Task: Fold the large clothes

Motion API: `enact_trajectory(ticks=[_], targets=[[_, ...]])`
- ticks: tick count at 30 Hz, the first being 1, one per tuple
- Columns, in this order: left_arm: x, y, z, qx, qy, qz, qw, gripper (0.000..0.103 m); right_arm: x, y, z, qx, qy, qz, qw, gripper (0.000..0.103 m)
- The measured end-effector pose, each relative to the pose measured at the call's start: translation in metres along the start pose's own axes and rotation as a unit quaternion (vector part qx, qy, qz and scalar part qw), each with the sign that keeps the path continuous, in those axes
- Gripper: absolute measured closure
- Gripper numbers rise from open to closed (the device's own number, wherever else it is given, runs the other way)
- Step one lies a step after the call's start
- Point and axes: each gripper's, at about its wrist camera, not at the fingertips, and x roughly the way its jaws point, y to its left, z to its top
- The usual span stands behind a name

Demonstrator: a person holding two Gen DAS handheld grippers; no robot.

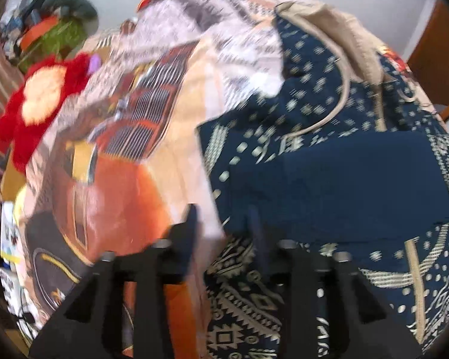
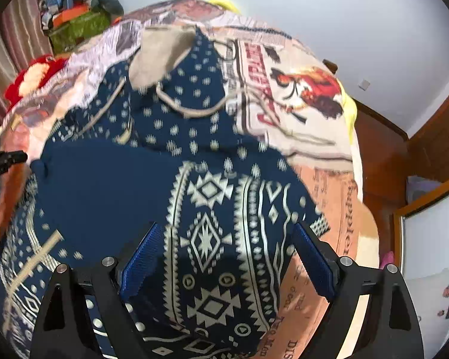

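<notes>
A large navy garment (image 1: 329,179) with a cream geometric pattern lies spread on the bed; its beige inner collar (image 1: 329,30) and drawcord are at the far end. My left gripper (image 1: 224,214) hangs over the garment's left edge, where it meets the printed bedsheet (image 1: 119,194). Its fingers stand apart and grip nothing, though the picture is blurred. In the right wrist view the garment (image 2: 119,179) fills the middle. My right gripper (image 2: 227,227) hovers wide open above the patterned near part, blue pads (image 2: 146,257) bare. A left gripper fingertip (image 2: 12,157) shows at the garment's left edge.
A red plush toy (image 1: 42,95) lies at the bed's far left, beside a green box (image 2: 77,27) piled with clutter. Striped curtains hang on the left. Wooden furniture (image 2: 383,155) stands close along the bed's right side, against a white wall.
</notes>
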Motion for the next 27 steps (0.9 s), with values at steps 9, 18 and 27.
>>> enact_trajectory(ticks=[9,18,27], targets=[[-0.017,-0.048,0.067,0.028,-0.043,-0.038,0.9979,0.049,-0.007,0.005,0.049,0.004,-0.044,0.015,0.999,0.014],[-0.011,-0.063,0.148,0.018,-0.091,-0.039,0.9950,0.030,0.027,-0.008,0.127,0.051,-0.064,0.054,0.995,0.014],[0.080,-0.051,0.200,-0.053,-0.042,-0.063,0.9957,0.029,0.124,-0.024,0.177,0.124,-0.008,0.100,0.987,0.015]])
